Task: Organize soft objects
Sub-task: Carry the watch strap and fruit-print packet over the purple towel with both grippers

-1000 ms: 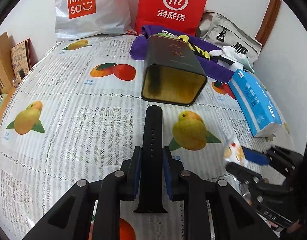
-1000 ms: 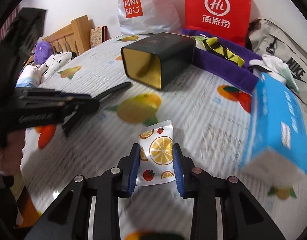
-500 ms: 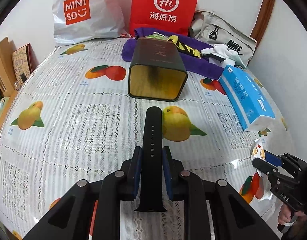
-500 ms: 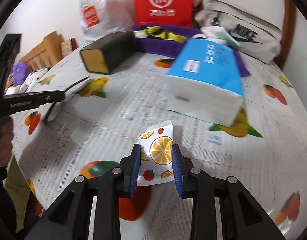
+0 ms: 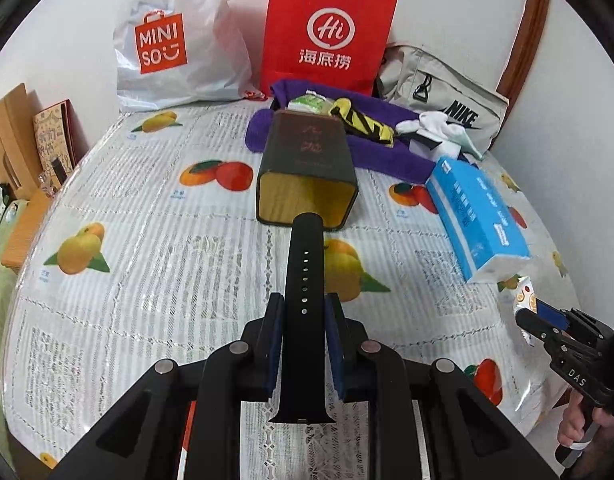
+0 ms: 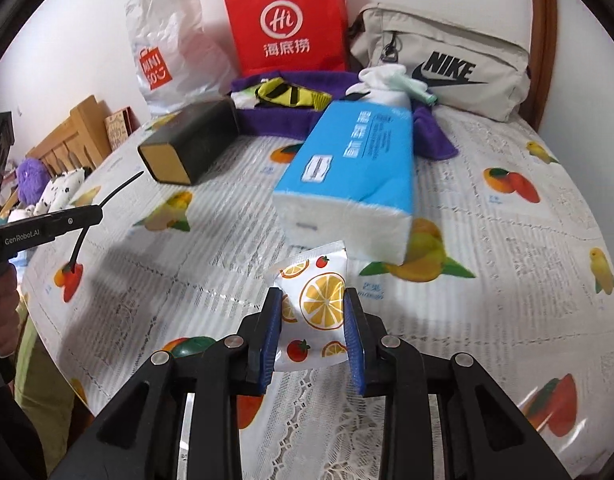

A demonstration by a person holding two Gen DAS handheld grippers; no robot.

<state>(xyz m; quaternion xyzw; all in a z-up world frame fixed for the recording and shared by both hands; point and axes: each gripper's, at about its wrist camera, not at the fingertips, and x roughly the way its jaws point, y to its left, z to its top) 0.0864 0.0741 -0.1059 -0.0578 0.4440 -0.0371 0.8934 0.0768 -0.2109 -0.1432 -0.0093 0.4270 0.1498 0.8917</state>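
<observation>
My left gripper [image 5: 303, 312] is shut on a black watch strap [image 5: 304, 280] that sticks out past the fingertips toward a dark tin box [image 5: 305, 174] lying on its side, its gold-lined mouth facing me. My right gripper [image 6: 314, 312] is shut on a small white packet printed with orange slices and tomatoes [image 6: 317, 304]. It hangs above the tablecloth just in front of a blue tissue pack [image 6: 355, 164]. From the left wrist view the right gripper [image 5: 541, 320] with its packet shows at the far right edge. The left gripper [image 6: 95, 214] and strap [image 6: 119, 190] appear at the left of the right wrist view.
A fruit-print tablecloth [image 5: 147, 240] covers the table. At the back stand a white Miniso bag [image 5: 175, 48], a red paper bag [image 5: 327, 32] and a beige Nike pouch [image 5: 443, 100]. A purple towel [image 5: 383, 152] carries yellow-black cloth [image 5: 363, 124] and white socks [image 5: 439, 128]. Wooden furniture [image 5: 11, 140] stands left.
My right gripper has swung rightward with the packet and rolled, so the tissue pack now sits straight ahead. My left gripper has risen a little with the strap.
</observation>
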